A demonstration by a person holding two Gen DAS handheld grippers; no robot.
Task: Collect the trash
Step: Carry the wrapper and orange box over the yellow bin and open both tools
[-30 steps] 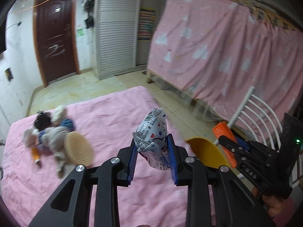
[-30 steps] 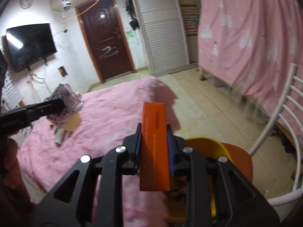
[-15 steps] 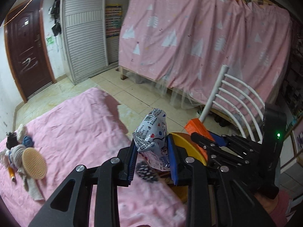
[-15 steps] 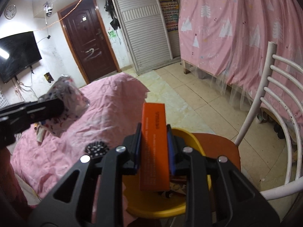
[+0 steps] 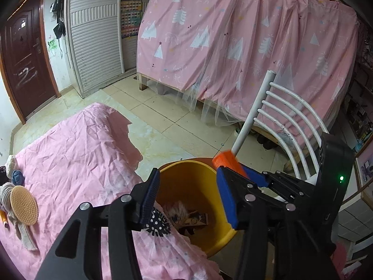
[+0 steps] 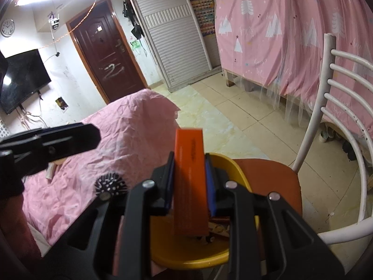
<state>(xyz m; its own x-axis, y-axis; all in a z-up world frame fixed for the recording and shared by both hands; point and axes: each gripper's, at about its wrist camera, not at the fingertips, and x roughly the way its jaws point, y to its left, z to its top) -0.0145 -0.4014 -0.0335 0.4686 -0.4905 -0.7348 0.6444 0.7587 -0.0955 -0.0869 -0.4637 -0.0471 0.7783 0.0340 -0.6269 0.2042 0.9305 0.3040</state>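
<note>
A yellow bin (image 5: 216, 228) stands on a chair seat beside the pink bed; it also shows in the right wrist view (image 6: 186, 252). My left gripper (image 5: 188, 200) is open and empty above the bin. Trash (image 5: 184, 217) lies inside the bin, including wrappers. My right gripper (image 6: 190, 186) is shut on an orange box (image 6: 190, 175) and holds it upright over the bin's rim. The orange box (image 5: 227, 161) and right gripper also show at the right of the left wrist view.
A pink bed cover (image 5: 70, 158) lies to the left, with a round brush (image 5: 23, 207), yarn and small items at its far left. A white-backed chair (image 6: 331, 107) with an orange seat (image 6: 272, 182) holds the bin. A pink curtain (image 5: 244, 46) hangs behind.
My left gripper opened and the patterned snack bag it held dropped out of it. Both grippers moved right from over the bed to above the yellow bin.
</note>
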